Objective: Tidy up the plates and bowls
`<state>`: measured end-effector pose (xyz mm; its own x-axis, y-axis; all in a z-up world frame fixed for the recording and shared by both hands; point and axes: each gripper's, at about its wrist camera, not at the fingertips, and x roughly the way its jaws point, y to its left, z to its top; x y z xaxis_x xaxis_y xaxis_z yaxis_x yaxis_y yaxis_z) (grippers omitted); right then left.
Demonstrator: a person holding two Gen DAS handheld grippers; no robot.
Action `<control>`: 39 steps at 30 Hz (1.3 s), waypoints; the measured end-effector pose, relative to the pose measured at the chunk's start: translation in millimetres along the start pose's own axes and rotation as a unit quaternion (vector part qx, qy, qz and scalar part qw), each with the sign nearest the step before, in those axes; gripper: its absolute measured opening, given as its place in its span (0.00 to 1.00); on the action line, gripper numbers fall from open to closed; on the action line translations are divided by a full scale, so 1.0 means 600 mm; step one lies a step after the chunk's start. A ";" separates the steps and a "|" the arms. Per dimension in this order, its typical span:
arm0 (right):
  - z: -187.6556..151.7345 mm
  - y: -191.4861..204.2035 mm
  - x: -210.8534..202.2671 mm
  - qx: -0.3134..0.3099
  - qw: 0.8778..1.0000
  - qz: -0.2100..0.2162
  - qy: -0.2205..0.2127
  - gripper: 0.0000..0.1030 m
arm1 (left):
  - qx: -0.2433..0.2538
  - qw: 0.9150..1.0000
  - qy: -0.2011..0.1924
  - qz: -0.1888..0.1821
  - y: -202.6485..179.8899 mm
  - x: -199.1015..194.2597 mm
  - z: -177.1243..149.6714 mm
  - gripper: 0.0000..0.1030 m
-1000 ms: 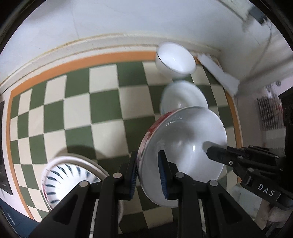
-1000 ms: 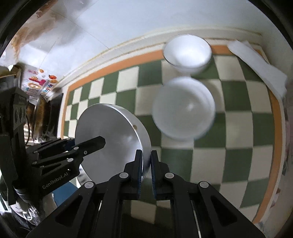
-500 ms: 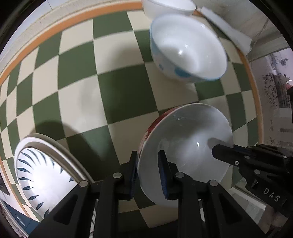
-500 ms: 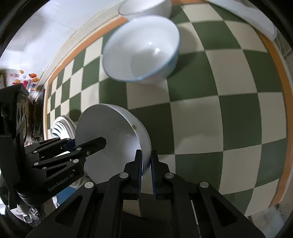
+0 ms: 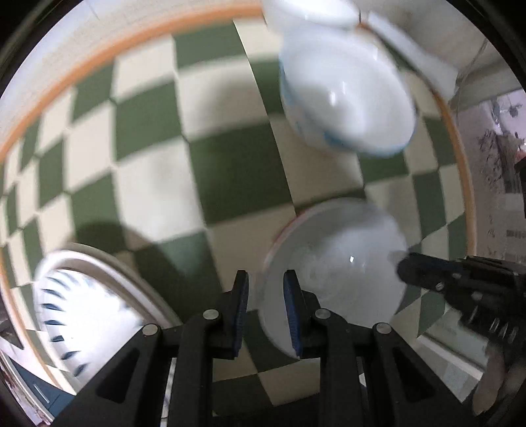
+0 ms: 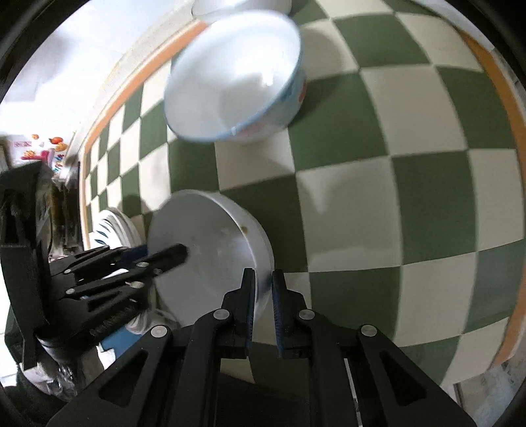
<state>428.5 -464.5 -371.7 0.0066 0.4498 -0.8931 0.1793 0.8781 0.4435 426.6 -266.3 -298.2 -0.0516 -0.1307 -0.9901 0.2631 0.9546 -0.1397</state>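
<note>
Bowl with red-patterned outer wall and glossy white inside (image 5: 335, 272) is carried jointly above the green-and-cream checked tablecloth (image 5: 230, 184). The left gripper (image 5: 264, 308) has its blue-padded fingers one on each side of the near rim; they look looser on it than a second ago, so a firm clamp cannot be confirmed. The right gripper (image 6: 262, 295) has its fingers closed on the opposite rim.

Change noted: over the last second the pair has advanced toward the far edge of the table, and the blue-rimmed white bowl (image 6: 236, 78), previously small and distant, now stands close ahead of the carried bowl; both views are blurred by motion. A second plain white bowl (image 5: 309, 13) stands behind it at the far edge. A white plate with dark blue radial strokes (image 5: 88, 305) lies at the near left edge.

Assessment: the carried bowl appears destined for nesting in the blue-rimmed one. It is not yet over it; further advance and a level lowering remain.
</note>
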 end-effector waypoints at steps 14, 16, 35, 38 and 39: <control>0.143 -0.042 -0.047 0.058 0.994 0.034 -0.090 0.49 | -0.033 0.998 -0.021 -0.044 0.008 -0.020 0.193 0.28; 0.155 -0.054 -0.033 0.061 0.994 0.033 -0.085 0.47 | -0.022 0.999 -0.006 -0.038 -0.001 0.010 0.205 0.28; 0.168 -0.011 -0.009 0.043 0.995 0.000 -0.089 0.15 | -0.004 0.999 -0.004 -0.040 -0.009 0.042 0.207 0.12; 0.161 0.003 -0.025 0.037 0.995 0.000 -0.096 0.15 | 0.002 0.999 -0.016 -0.038 -0.016 0.021 0.200 0.12; 0.158 0.008 -0.031 0.036 0.994 0.000 -0.099 0.15 | 0.004 0.999 -0.021 -0.040 -0.017 0.011 0.197 0.12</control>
<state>522.6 -484.4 -360.2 0.1996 0.4034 -0.8930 0.2483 0.8608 0.4443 537.2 -308.7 -305.4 -0.0325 -0.2171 -0.9756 0.2680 0.9385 -0.2177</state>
